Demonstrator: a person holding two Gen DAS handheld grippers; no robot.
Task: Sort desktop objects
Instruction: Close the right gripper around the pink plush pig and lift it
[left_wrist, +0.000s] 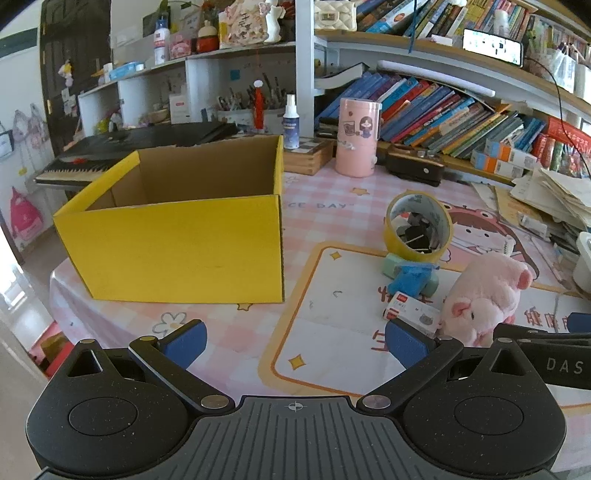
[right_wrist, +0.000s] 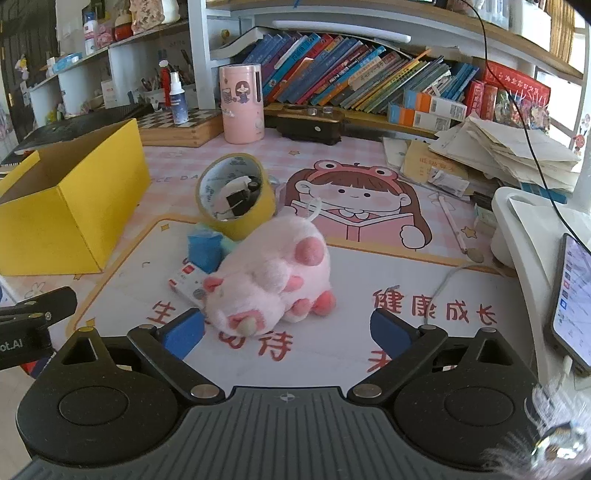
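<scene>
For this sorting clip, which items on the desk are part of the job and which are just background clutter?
Part of the job:
yellow box
plush pig
tape roll
blue toy
small white-and-red box

Lying about:
pink canister
spray bottle
leaning books
paper stack
phone

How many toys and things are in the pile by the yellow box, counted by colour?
Pink: 1, plush pig
Yellow: 1, tape roll
Blue: 1, blue thing
Green: 1, green thing
White and red: 1, small box
Total: 5
</scene>
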